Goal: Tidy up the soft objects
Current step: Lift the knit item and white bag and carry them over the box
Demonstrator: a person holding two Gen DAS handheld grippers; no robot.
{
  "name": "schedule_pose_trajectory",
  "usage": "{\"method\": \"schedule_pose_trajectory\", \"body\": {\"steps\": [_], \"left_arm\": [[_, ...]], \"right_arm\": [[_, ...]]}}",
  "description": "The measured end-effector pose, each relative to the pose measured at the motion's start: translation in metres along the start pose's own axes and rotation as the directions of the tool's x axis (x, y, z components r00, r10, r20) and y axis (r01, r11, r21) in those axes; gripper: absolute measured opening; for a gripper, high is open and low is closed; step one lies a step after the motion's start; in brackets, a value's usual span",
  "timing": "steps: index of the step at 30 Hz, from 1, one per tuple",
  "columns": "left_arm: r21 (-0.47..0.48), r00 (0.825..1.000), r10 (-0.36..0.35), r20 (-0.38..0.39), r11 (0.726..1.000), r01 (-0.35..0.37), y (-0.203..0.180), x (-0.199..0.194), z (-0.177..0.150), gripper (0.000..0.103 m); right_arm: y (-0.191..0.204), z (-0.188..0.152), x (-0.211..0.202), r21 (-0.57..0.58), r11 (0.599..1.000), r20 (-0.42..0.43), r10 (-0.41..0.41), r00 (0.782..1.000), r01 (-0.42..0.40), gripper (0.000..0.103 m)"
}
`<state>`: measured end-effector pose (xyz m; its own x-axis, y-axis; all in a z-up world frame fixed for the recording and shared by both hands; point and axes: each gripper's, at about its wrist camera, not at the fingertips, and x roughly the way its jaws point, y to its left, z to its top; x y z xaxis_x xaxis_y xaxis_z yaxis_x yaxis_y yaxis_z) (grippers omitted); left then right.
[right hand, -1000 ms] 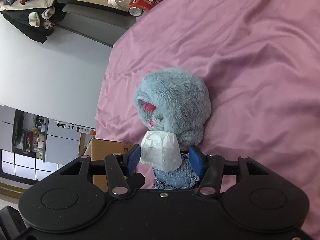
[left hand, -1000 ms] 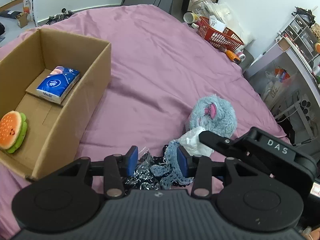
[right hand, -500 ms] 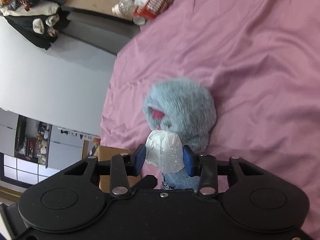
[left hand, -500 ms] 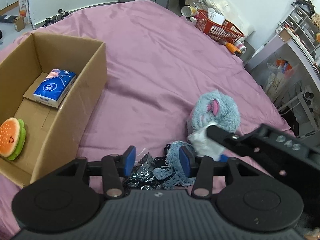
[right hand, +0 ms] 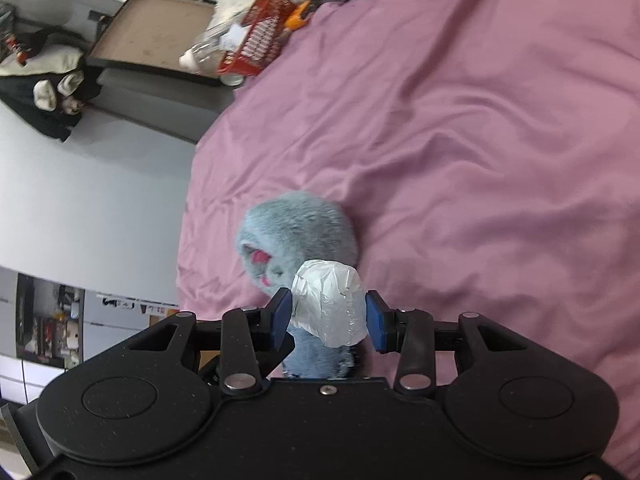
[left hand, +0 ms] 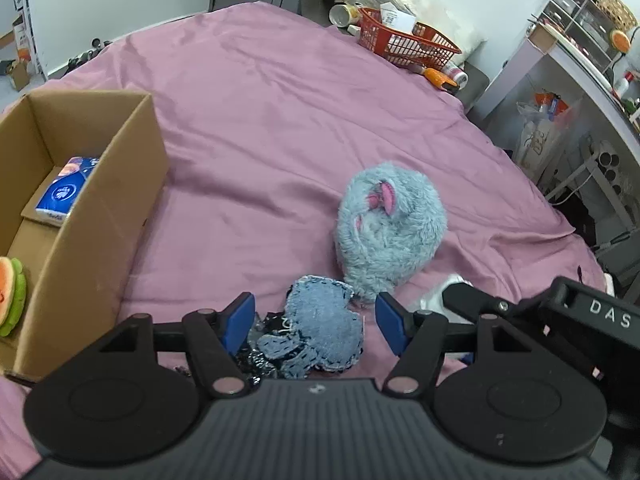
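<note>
A: What does the right hand-held gripper [right hand: 327,318] have?

B: It pinches a crumpled white wad [right hand: 330,306], plastic or paper by the look of it, with both blue pads pressed to its sides. The wad sits in front of the grey plush toy [right hand: 296,236] on the pink bedsheet [right hand: 480,140].

A: And the left hand-held gripper [left hand: 315,322]?

B: Its jaws are opening. The blue fuzzy cloth [left hand: 326,320] lies between them on the bed, over something dark and shiny [left hand: 256,354], but neither pad touches it.

A: Why spread now?

B: My guess is that it wants room to straddle the cloth, which is wide and floppy.

A: Where should these go?

B: Probably into the cardboard box [left hand: 116,200] on the bed to the left. It already holds a blue tissue pack [left hand: 66,192] and a burger plush [left hand: 12,296], so it reads as the collecting place. The grey toy, the cloth and the wad are all outside it.
</note>
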<state>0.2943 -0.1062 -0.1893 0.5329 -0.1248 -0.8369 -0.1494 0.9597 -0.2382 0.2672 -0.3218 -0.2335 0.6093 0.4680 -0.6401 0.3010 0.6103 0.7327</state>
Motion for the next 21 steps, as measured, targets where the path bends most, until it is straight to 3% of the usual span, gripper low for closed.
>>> {"method": "schedule_pose_trajectory", "body": {"steps": [7,9,11,13,21], "left_arm": [[0.119,0.997,0.07,-0.039,0.991,-0.065,-0.016,0.019,-0.006,0.064],[0.117,0.997,0.061,-0.05,0.992,-0.055,-0.015,0.02,-0.006,0.055],[0.114,0.997,0.056,-0.052,0.992,-0.049,-0.013,0.02,-0.005,0.035],[0.107,0.998,0.05,-0.05,0.993,-0.044,-0.011,0.017,-0.003,0.026],[0.084,1.0,0.011,0.015,0.996,-0.012,-0.007,-0.013,0.007,0.022]], "right_arm": [[-0.001,0.001,-0.001,0.01,1.0,0.006,0.002,1.0,-0.002,0.04],[-0.002,0.001,-0.003,0.011,1.0,0.007,0.001,1.0,-0.001,0.04],[-0.002,0.0,-0.003,0.009,1.0,0.006,0.003,1.0,-0.003,0.04],[0.0,-0.001,-0.004,0.002,1.0,0.004,0.008,1.0,-0.008,0.04],[0.01,-0.005,-0.007,-0.033,0.999,-0.004,0.026,1.0,-0.026,0.04]]}}
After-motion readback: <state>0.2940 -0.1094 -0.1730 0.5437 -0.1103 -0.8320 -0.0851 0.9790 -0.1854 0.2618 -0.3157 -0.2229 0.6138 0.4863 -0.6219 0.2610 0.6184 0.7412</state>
